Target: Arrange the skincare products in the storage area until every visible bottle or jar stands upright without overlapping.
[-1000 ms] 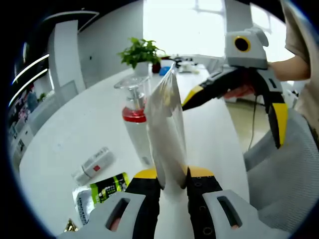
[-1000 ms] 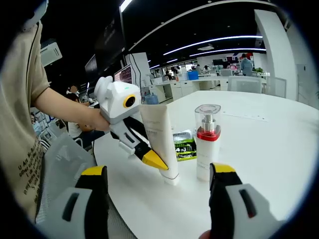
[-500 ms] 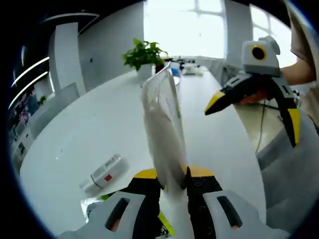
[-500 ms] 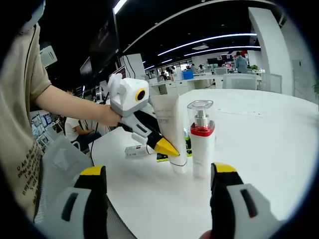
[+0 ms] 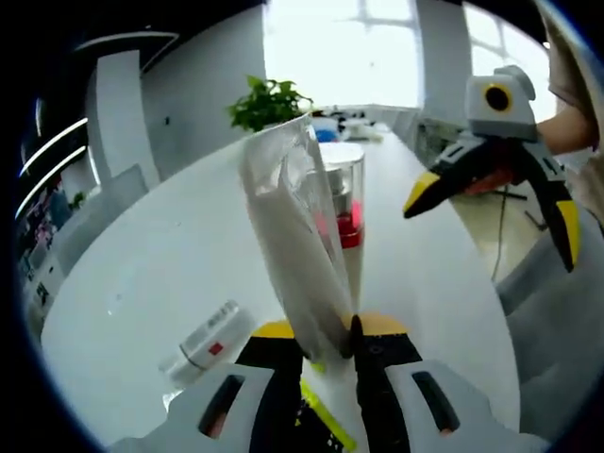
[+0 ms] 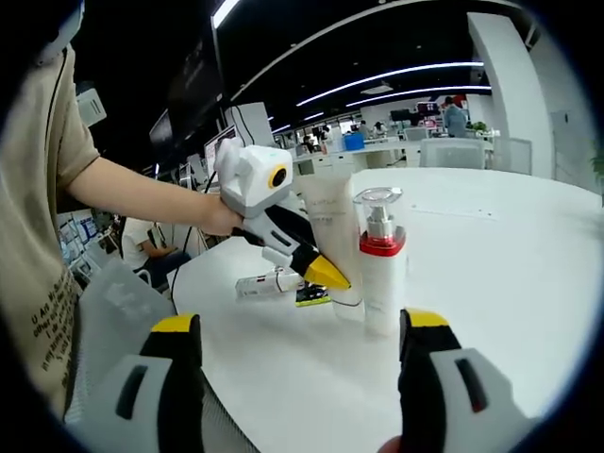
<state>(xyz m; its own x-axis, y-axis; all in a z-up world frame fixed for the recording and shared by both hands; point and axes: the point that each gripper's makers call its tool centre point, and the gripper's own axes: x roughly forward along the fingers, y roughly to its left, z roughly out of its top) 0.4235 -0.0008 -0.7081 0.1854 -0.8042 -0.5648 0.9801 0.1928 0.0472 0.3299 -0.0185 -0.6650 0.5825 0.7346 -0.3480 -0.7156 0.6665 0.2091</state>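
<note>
The left tool (image 5: 326, 340) is clamped on the lower end of a white tube (image 5: 297, 245), which is held upright just beside a pump bottle (image 5: 344, 208) with a red collar and clear cap. The right tool (image 6: 297, 340) is held wide apart, gripping nothing, near the worktop (image 6: 491, 245) edge. On the worktop, 1 small white tube (image 5: 208, 340) is seen lying flat, with a green-and-black sachet (image 6: 311, 294) behind the upright pair. A potted plant (image 5: 264, 99) stands at the far end.
</note>
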